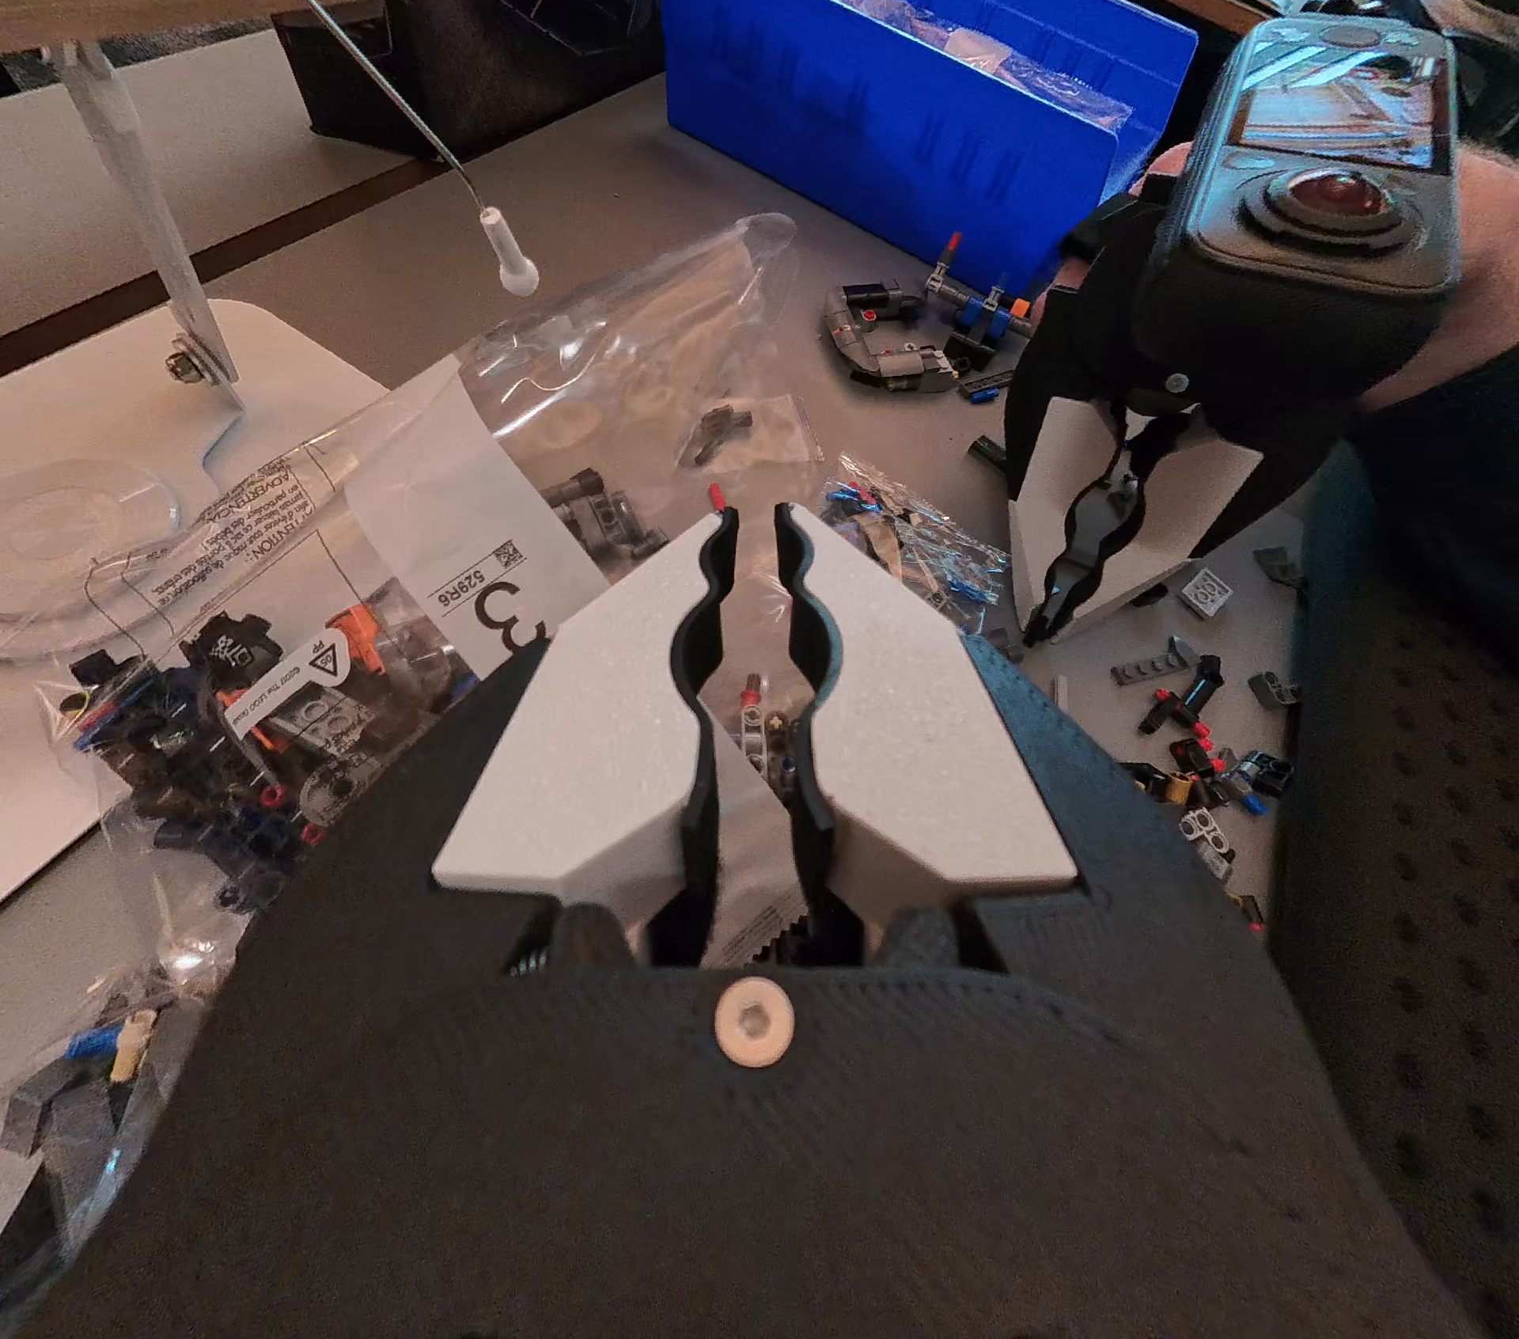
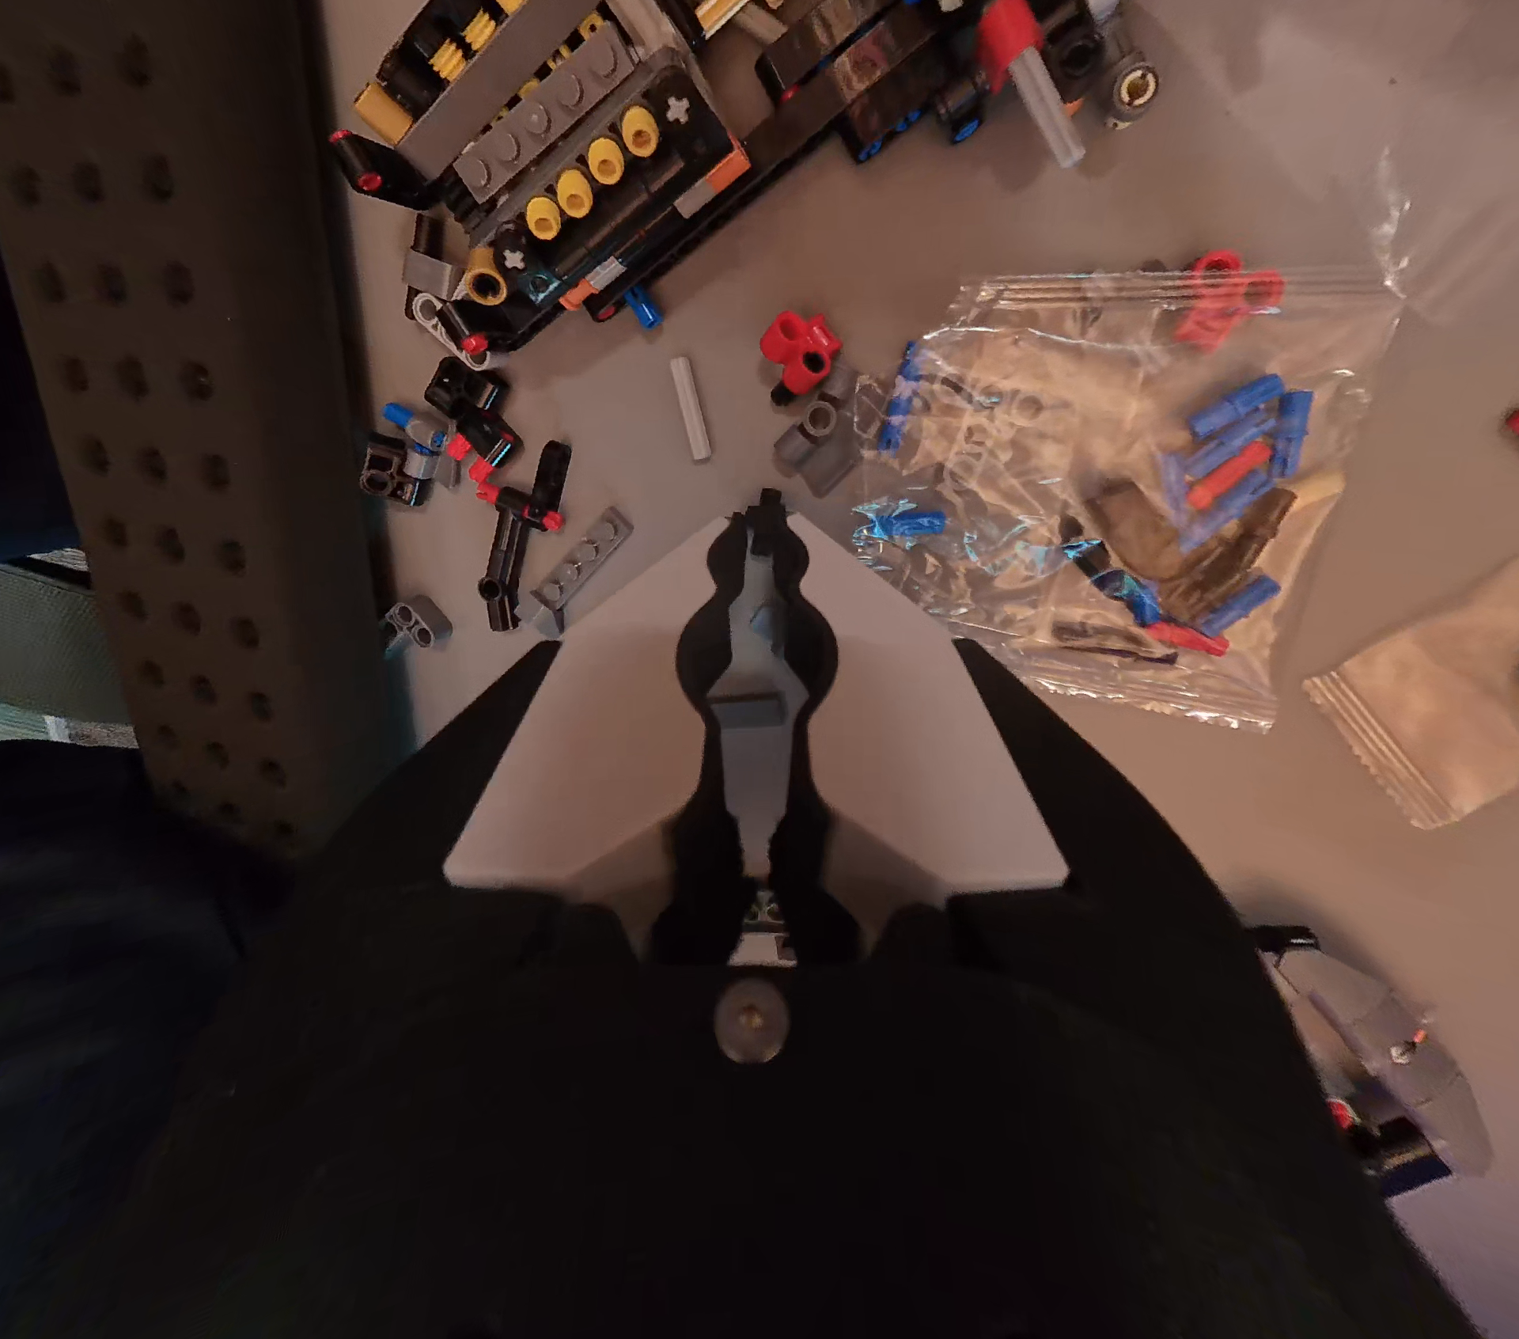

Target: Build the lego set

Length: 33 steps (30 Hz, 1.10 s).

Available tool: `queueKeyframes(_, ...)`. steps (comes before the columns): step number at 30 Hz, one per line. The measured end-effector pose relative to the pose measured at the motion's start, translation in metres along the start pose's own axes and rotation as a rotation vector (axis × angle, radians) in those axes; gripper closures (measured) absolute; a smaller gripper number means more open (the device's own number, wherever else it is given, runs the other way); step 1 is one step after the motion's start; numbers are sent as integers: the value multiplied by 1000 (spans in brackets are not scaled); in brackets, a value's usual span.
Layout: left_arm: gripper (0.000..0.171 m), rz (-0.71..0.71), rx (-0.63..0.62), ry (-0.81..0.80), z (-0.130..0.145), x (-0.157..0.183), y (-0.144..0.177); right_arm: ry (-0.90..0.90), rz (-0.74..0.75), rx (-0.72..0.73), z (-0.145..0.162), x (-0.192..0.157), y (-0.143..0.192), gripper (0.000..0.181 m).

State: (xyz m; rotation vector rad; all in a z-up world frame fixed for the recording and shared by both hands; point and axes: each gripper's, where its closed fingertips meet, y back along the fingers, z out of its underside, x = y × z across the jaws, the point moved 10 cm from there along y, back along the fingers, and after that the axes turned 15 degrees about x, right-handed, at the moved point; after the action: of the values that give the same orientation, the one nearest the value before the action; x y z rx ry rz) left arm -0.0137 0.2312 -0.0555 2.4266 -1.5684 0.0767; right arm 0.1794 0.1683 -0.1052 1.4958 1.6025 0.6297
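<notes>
My left gripper (image 1: 756,518) is slightly open and empty. It hovers over clear bags of lego pieces (image 1: 460,543). My right gripper (image 2: 766,518) is shut on a small black piece (image 2: 768,506) at its tips, low over the table. It also shows in the left wrist view (image 1: 1040,629), tips down at the table. A partly built black, grey and yellow model (image 2: 575,91) lies ahead of it. A grey axle (image 2: 690,407), a red connector (image 2: 797,350) and loose pieces (image 2: 485,469) lie between. A small grey assembly (image 1: 912,329) sits farther back.
A blue bin (image 1: 904,91) stands at the back of the table. A white stand (image 1: 164,395) with a thin rod (image 1: 510,255) is on the left. A clear bag of blue and red pins (image 2: 1110,494) lies right of my right gripper. A dark perforated chair (image 2: 164,313) borders the table edge. The left gripper's tips are roughly 15 cm from the right gripper's. The red connector (image 2: 797,350) is about 4 cm from my right fingertips and 15 cm from my left.
</notes>
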Motion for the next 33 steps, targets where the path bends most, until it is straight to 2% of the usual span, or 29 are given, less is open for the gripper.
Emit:
queueKeyframes(1, 164, 0, 0, 0, 0, 0, 0, 2, 0, 1, 0, 0, 0, 179)
queueKeyframes(4, 165, -2, 4, 0, -1, 0, 0, 6, -6, 33, 0, 0, 4, 181)
queueKeyframes(13, 165, 0, 32, 3, -6, 1, 4, 60, 77, 345, -18, 7, 39, 181)
queueKeyframes(20, 165, -10, 73, 23, -11, -3, 10, 21, 153, 459, -29, 26, 42, 181)
queueKeyframes(26, 165, -7, 86, 22, -13, -2, 13, 0, 217, 425, -39, 36, 35, 181)
queueKeyframes(33, 164, -2, 82, 15, -13, 0, 13, -8, 278, 252, -28, 43, 18, 171)
